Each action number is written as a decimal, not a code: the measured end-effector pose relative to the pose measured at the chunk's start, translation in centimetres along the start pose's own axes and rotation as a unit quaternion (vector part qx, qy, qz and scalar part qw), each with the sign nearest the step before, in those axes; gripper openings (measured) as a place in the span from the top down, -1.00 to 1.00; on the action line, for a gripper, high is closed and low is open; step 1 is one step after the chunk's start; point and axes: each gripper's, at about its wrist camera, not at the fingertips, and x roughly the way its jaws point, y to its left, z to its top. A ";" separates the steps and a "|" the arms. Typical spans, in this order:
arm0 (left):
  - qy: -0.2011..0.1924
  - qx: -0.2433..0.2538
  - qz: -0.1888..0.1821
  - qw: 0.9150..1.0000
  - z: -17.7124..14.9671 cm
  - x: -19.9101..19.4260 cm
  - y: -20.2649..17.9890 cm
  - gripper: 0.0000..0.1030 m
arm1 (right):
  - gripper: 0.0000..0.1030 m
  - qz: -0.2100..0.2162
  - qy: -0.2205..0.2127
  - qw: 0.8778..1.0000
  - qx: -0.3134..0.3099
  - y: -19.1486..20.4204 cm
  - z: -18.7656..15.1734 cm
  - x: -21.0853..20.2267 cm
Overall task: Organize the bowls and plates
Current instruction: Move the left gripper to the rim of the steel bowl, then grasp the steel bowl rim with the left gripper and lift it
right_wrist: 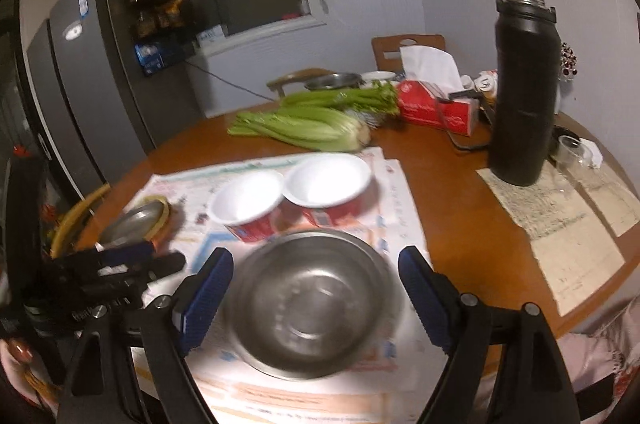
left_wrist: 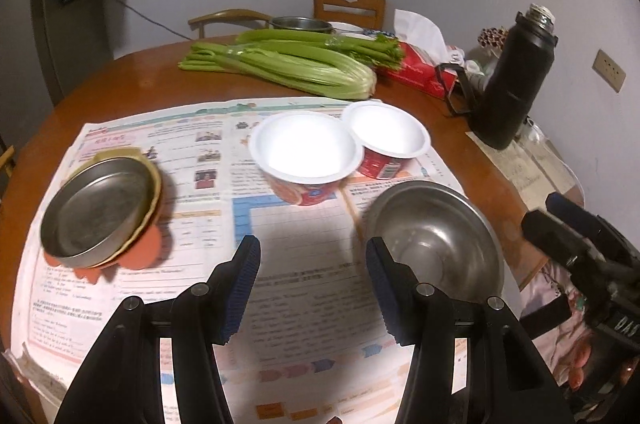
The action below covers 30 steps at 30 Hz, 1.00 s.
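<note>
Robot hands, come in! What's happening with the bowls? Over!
Left gripper open, empty. Right gripper open, straddling the steel bowl. Two paper bowls behind it. Nothing blocking.

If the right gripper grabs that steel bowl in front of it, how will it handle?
The steel bowl looks thin and polished, so probably stiff and light, yet slippery against the pads. Its rounded wall may let it slide from the right gripper. Resting on the newspaper, a push would likely skid it.
</note>
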 end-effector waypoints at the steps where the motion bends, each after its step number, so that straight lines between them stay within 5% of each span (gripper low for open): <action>1: 0.001 0.001 -0.002 1.000 0.0 0.2 -0.2 -0.10 | -0.63 -0.008 0.008 1.000 -0.005 -0.2 -0.3 0.2; 13: 0.054 0.002 -0.037 0.998 -0.3 4.6 -2.1 -0.10 | -0.60 -0.040 0.080 0.996 -0.006 -2.4 -2.8 4.2; 19: 0.071 0.006 -0.033 0.997 -0.4 6.7 -2.9 -0.10 | -0.29 -0.018 0.113 0.993 -0.003 -2.7 -3.9 6.3; 25: 0.083 0.011 -0.035 0.996 -0.5 8.4 -3.8 -0.10 | -0.11 -0.026 0.112 0.992 -0.053 -0.9 -4.5 6.8; 30: 0.088 0.021 -0.040 0.995 -0.5 9.1 -4.8 0.12 | -0.10 -0.023 0.105 0.992 -0.059 -0.8 -4.5 6.7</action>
